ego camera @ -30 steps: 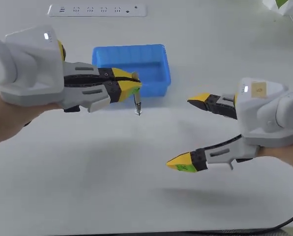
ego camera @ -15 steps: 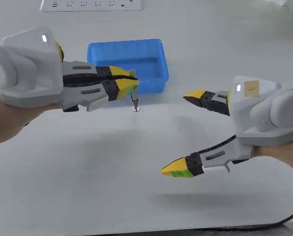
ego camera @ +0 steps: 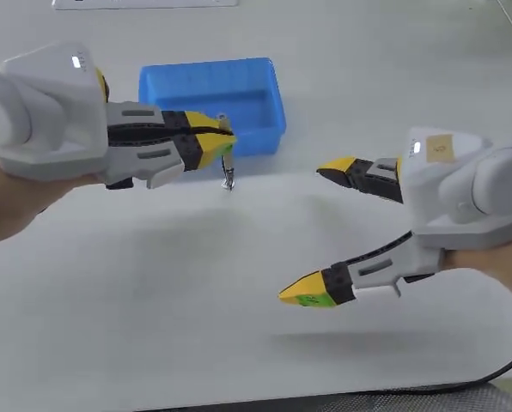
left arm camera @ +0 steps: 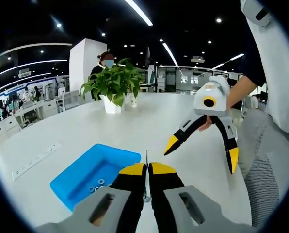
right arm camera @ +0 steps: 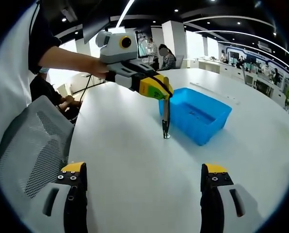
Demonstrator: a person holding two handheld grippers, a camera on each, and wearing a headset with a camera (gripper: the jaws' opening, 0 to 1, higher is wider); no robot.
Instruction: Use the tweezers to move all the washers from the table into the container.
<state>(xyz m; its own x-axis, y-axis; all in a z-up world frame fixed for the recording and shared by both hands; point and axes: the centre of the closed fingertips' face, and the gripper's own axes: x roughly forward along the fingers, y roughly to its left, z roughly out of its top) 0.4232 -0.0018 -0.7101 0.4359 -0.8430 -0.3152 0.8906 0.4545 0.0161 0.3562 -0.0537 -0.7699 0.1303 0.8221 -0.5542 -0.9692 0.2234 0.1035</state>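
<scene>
Left tool [ego camera: 228, 146]: held at the left above the table [ego camera: 153, 283], pointing right; its 2 yellow-tipped jaws are pressed together on the top end of the tweezers [right arm camera: 166, 116].
Tweezers: hang upright from the left tool's tips, points down, just in front of the near wall of the container [ego camera: 260, 142]; the points are down at the table surface, and whether they touch it cannot be told.
Tweezer points: a small speck shows there in the right tool's view; whether it is a washer cannot be told.
Container: blue, open-topped, rectangular; it sits on the far left part of the table, partly behind the left tool.
Washers [left arm camera: 97, 185]: a few small metal rings lie on the container floor, close together, seen from the left tool's view.
Right tool [ego camera: 301, 232]: held at the right, pointing left toward the tweezers; its 2 jaws are spread wide with nothing between them, well apart from the tweezers and the container.
Power strip [left arm camera: 35, 160]: white, lies on the table beyond the container.
Plant [left arm camera: 113, 87]: potted, stands at the far side of the table.
Chair [right arm camera: 23, 141]: grey mesh back, beside the table near the person.
</scene>
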